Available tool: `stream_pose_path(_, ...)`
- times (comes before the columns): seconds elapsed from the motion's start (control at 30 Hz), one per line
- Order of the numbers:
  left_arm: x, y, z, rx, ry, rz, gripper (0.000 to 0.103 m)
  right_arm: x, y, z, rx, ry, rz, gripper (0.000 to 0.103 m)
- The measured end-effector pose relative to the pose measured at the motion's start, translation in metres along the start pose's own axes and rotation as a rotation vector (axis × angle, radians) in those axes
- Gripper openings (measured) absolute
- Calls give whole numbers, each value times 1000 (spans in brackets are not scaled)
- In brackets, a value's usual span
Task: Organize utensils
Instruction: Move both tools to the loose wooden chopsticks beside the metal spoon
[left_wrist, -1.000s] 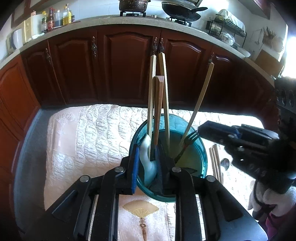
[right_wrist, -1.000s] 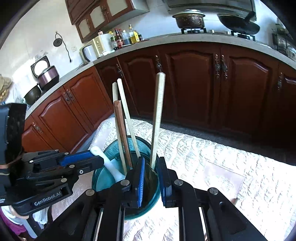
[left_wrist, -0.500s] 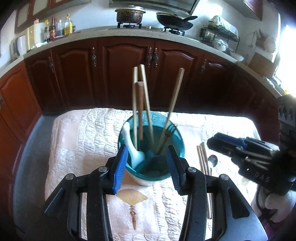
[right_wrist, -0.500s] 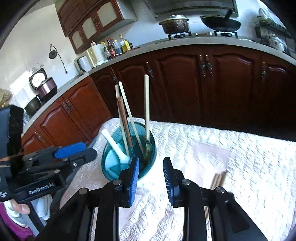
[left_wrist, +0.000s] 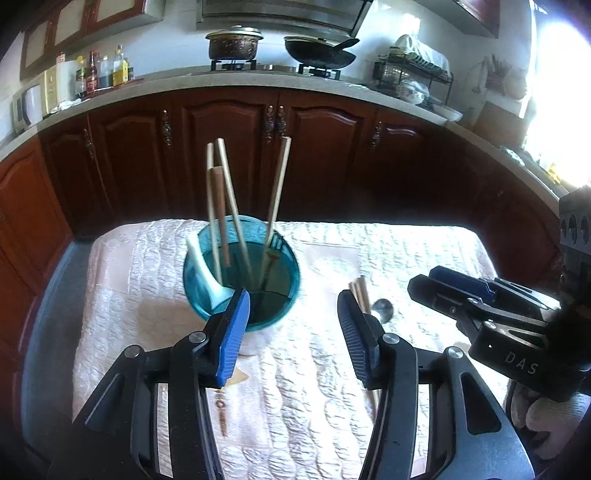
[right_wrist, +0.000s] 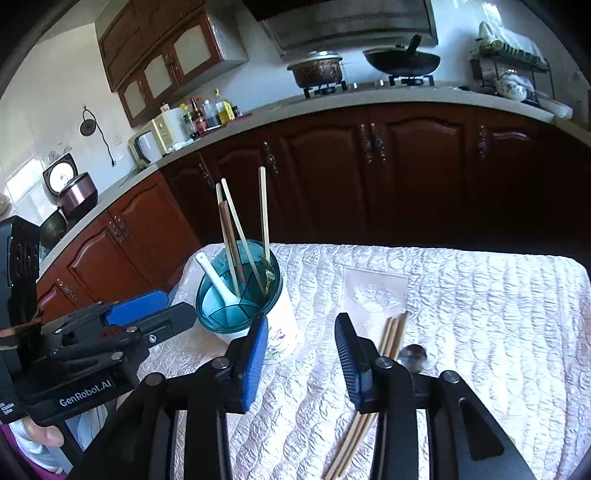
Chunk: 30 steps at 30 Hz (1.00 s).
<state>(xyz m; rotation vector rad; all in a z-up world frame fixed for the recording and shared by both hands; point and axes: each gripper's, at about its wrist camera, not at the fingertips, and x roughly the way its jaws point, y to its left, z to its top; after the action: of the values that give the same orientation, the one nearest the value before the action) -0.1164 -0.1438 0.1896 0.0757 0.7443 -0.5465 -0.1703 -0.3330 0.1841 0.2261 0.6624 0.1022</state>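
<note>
The sorting looks mostly done but not finished. The utensil holder, a white cup with a teal divided insert, stands upright on the left part of the table, which is covered with a quilted cloth. It already holds a white soup spoon leaning to the left, several wooden chopsticks standing upright, and a fork on its right side. Left to put away are a bundle of chopsticks and a metal spoon, lying flat on the cloth just right of the holder. The left gripper and the right gripper both hover with jaws spread, holding nothing, the right one nearly above the loose chopsticks.
</note>
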Motion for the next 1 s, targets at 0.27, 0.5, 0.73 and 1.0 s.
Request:
stream_pose_path(0.27,-4,-20,-8,28,7,-25,51,-21,-12,-13,8,0,-41,41)
stream_pose_path(0.5,1,-33,-14,44,24,-39,51,-19,-32,-29,30,32,-77,42)
stream_pose_path(0.73,18,-39,-27,43,83,-75,51,10,-64,-54,80,129,-126,42)
stream_pose_path(1.0,53,-46,-52,50,173,-104,51,57,-97,-76,163,226,-135,42)
